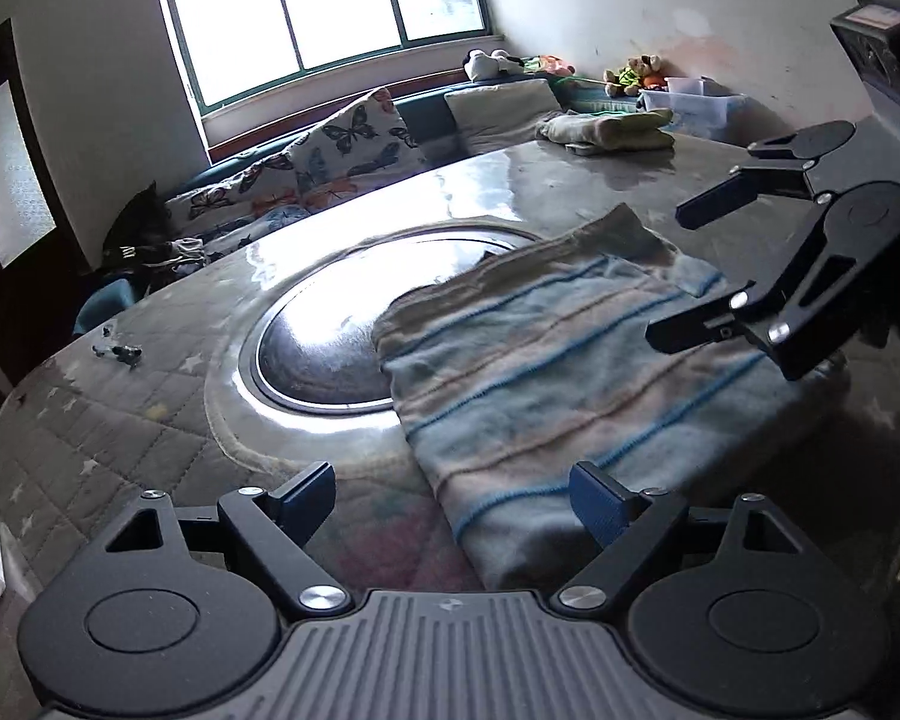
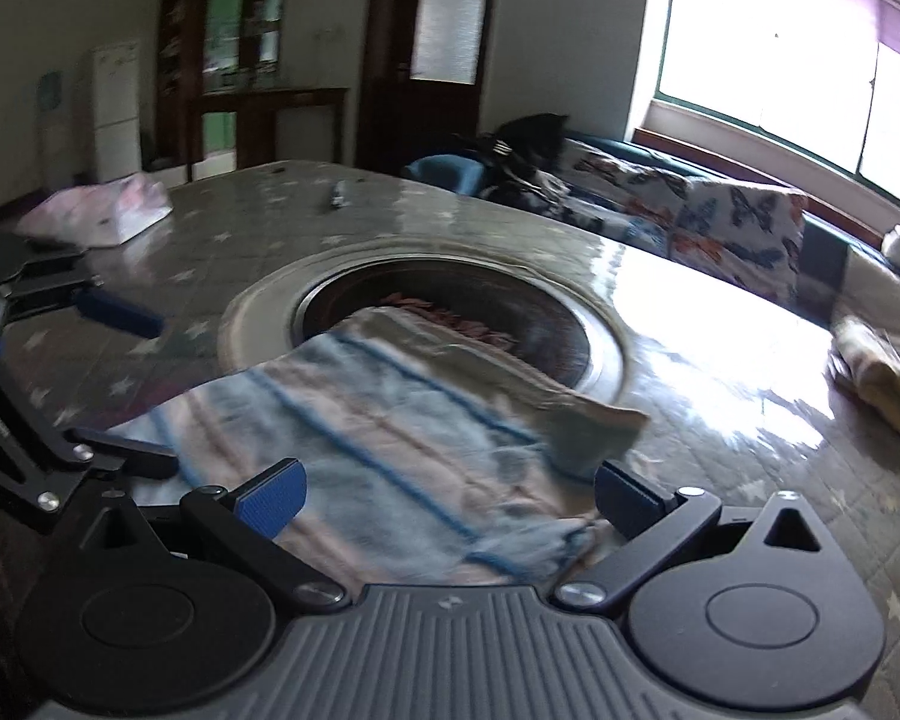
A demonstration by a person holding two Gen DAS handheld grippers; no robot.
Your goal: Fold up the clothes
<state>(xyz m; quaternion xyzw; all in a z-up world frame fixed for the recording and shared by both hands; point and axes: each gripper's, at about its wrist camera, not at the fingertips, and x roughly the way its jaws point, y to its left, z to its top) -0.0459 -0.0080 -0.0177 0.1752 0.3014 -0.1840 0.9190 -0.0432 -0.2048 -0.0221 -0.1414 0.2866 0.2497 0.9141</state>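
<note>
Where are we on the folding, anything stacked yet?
Done: a folded pile sits at the far edge of the table. In hand: nothing is gripped; the striped cloth lies flat and partly folded, overlapping the round inset, with the left gripper and right gripper both open at its near edge. Left: finishing this cloth's folds and moving it to the pile.

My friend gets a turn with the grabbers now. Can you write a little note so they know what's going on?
Left gripper: open, holding nothing, at the near edge of the striped garment.
Right gripper: open, empty, over the same garment from the other side.
The garment lies flattened on the table, partly over the round metal inset.
A folded pile sits at the far end.
Left to do: grip the striped garment and fold it.
</note>
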